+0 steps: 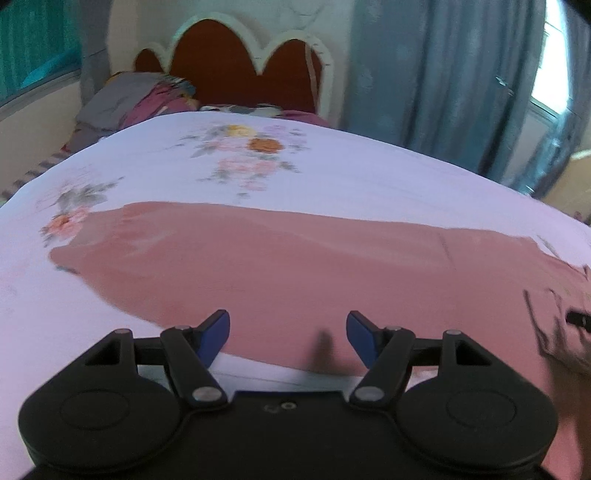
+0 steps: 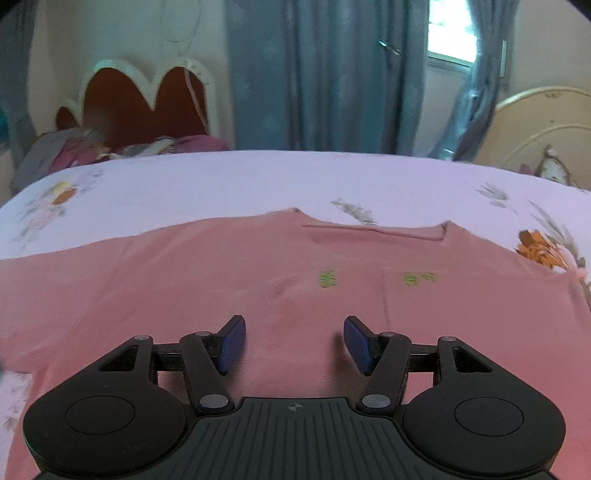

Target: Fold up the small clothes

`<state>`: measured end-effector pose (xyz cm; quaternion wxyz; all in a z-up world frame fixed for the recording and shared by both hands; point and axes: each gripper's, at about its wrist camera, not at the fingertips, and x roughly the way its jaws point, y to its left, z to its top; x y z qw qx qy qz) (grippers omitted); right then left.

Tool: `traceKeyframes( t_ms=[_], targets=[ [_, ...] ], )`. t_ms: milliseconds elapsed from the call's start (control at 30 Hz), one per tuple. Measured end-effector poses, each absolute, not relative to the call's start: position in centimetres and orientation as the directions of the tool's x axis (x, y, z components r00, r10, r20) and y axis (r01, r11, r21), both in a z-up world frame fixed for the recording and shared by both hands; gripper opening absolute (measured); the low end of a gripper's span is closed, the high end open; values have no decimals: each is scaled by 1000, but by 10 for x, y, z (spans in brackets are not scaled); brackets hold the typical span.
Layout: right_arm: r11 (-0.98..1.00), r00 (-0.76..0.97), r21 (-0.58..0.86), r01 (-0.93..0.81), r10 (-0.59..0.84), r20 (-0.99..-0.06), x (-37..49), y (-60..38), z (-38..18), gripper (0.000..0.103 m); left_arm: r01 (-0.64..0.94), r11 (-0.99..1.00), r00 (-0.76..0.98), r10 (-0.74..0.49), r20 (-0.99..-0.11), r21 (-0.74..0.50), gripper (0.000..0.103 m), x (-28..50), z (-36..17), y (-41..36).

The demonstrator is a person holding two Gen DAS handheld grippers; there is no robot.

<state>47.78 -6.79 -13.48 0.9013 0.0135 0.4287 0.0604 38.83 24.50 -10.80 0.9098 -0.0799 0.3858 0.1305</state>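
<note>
**A:** Where did the pink top (image 2: 221, 280) lie relative to the right hand-held gripper (image 2: 294, 345)?

**B:** Flat on the bed, directly under and ahead of it. Its neckline (image 2: 373, 230) was at the far edge, and two small green marks (image 2: 373, 277) sat on the chest just beyond the blue pads (image 2: 232, 345). The jaws stood apart with nothing between them; only cloth showed in the gap below.

**A:** And the left hand-held gripper (image 1: 288, 338)?

**B:** Also spread wide and gripping nothing. It hung over the near edge of the same garment (image 1: 295, 266), which stretched across that view as a long pink band. A strip of bedsheet showed between the cloth's near hem and the gripper body. Whether the fingertips (image 1: 216, 338) touched the fabric, I could not tell; the view was blurred.

**A:** What about the surface?

**B:** A pale lilac bedsheet (image 2: 240, 177) printed with orange and pink flower sprays (image 1: 255, 151).

**A:** And the room?

**B:** A dark red scalloped headboard (image 1: 236, 70) with a cream border stood at the far left, with crumpled grey and magenta bedding (image 1: 136, 99) piled beside it. Blue-grey curtains (image 2: 317, 74) hung behind the bed, a bright window (image 2: 448, 33) showing between them. A cream, rounded piece of furniture (image 2: 543, 125) stood at the far right.
</note>
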Motion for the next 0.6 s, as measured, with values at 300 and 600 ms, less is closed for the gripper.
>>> traceKeyframes(
  t_ms=[300,600],
  targets=[
    [988,589,54,-142,128,-798,478,-65,-148,59,-526,836,603,234,-763,-159,74,367,-123,336],
    [990,601,47,-133,118,-791,475,-58,-149,59,-582,721,683,181,-708,-377,65,385,-138,397]
  ],
)
